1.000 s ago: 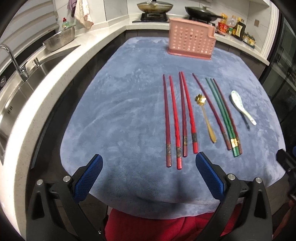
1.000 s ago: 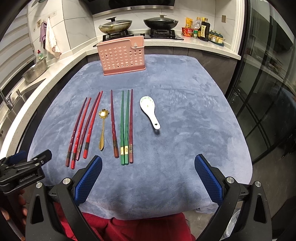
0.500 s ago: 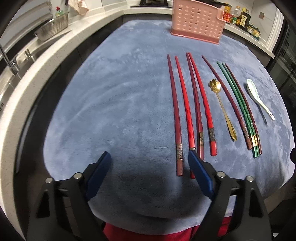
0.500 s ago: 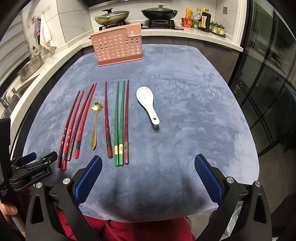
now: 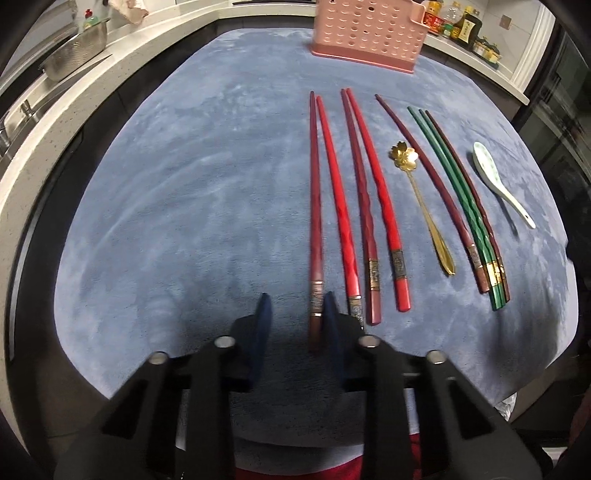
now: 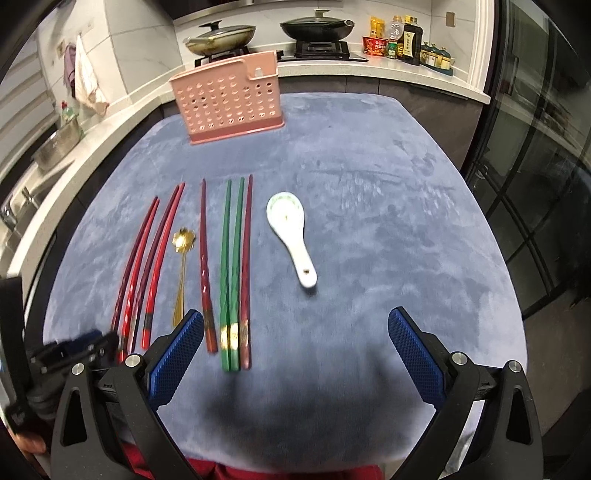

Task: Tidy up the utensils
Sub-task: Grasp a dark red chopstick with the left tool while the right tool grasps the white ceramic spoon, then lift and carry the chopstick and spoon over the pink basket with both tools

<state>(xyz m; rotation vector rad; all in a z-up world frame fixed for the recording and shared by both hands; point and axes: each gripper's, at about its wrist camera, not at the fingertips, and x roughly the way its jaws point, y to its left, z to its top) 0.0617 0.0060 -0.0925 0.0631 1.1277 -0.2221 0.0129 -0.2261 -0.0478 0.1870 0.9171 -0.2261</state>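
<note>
- Left claw [image 5: 295, 328]: much lower and closer to the blue cloth [image 5: 184, 184] than a second ago, and now tilted steeply down over the near ends of the chopsticks.
- Jaws wide apart a second ago, now closing fast, with only a narrow gap left.
- Between them: the thick near end of the leftmost dark red chopstick [image 5: 314, 206], lying flat on the cloth, close against the right-hand pad. Still a visible gap on the other side, so not yet pinched.
- Right claw [image 6: 295, 343]: fully spread and empty, drifted a little nearer the row, hanging above the cloth just short of the green chopsticks [image 6: 231, 266].
- Nothing on the worktop shifted. Red chopsticks, gold spoon [image 5: 424, 206], green pair and white spoon [image 5: 498, 184] all lying in the same row as before. Pink holder [image 5: 365, 33] upright at the far edge, well apart from them. Hard to tell whether anything is inside it.
- Meaning for the task, as a judgement: first pick-up just starting, nothing sorted yet.
- Likely next: finish the pinch on that one chopstick, lift it clear of its bright red neighbour [image 5: 340, 206], then carry it to the holder.
- Risk: neighbour lying just beside it, so easily nudged or caught along with it.
</note>
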